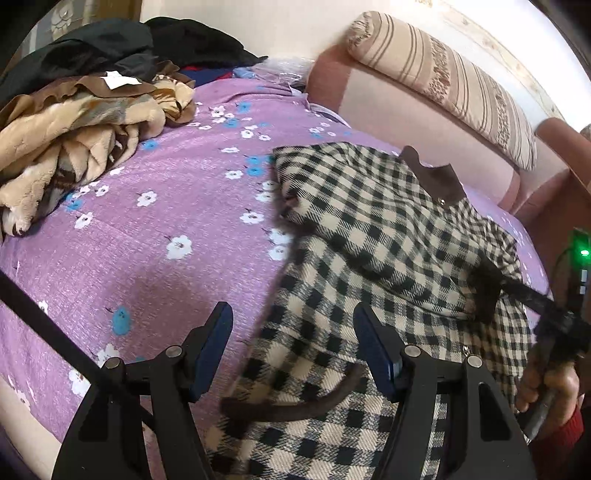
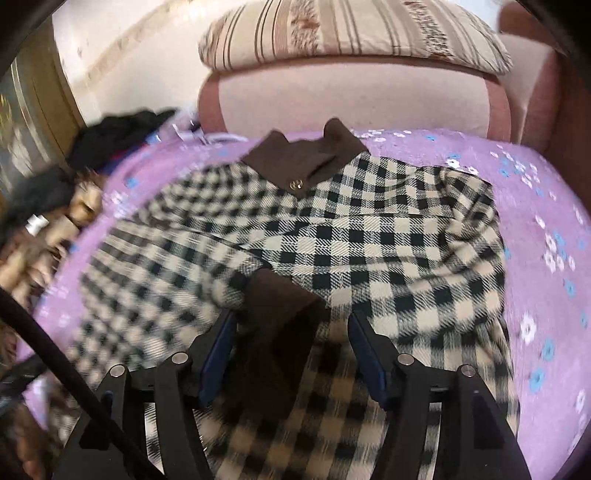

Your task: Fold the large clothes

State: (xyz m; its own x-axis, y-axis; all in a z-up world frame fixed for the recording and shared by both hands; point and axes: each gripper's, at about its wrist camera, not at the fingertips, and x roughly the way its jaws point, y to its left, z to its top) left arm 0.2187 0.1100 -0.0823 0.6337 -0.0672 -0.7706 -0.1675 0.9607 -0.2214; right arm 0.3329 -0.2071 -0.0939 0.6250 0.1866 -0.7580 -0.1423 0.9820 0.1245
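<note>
A black-and-cream checked coat (image 1: pixel 369 221) (image 2: pixel 369 240) lies spread on the purple flowered bed sheet (image 1: pixel 166 203) (image 2: pixel 535 184), its brown collar (image 1: pixel 432 177) (image 2: pixel 306 155) toward the headboard. My left gripper (image 1: pixel 293 325) is open above the coat's left edge, with nothing between its blue pads. A brown-trimmed cuff (image 1: pixel 295 402) lies just below it. My right gripper (image 2: pixel 291 328) is open, and the other sleeve's brown cuff (image 2: pixel 280 314) sits between its pads without being pressed. The right wrist view is blurred on its left side.
A heap of tan fleece blanket (image 1: pixel 74 140) and dark clothes (image 1: pixel 110 48) (image 2: pixel 118 133) fills the bed's far left. A striped pillow (image 1: pixel 443 81) (image 2: pixel 351 29) rests on the pink headboard (image 1: pixel 406 110) (image 2: pixel 351 96). A person's hand (image 1: pixel 550 384) shows at the right edge.
</note>
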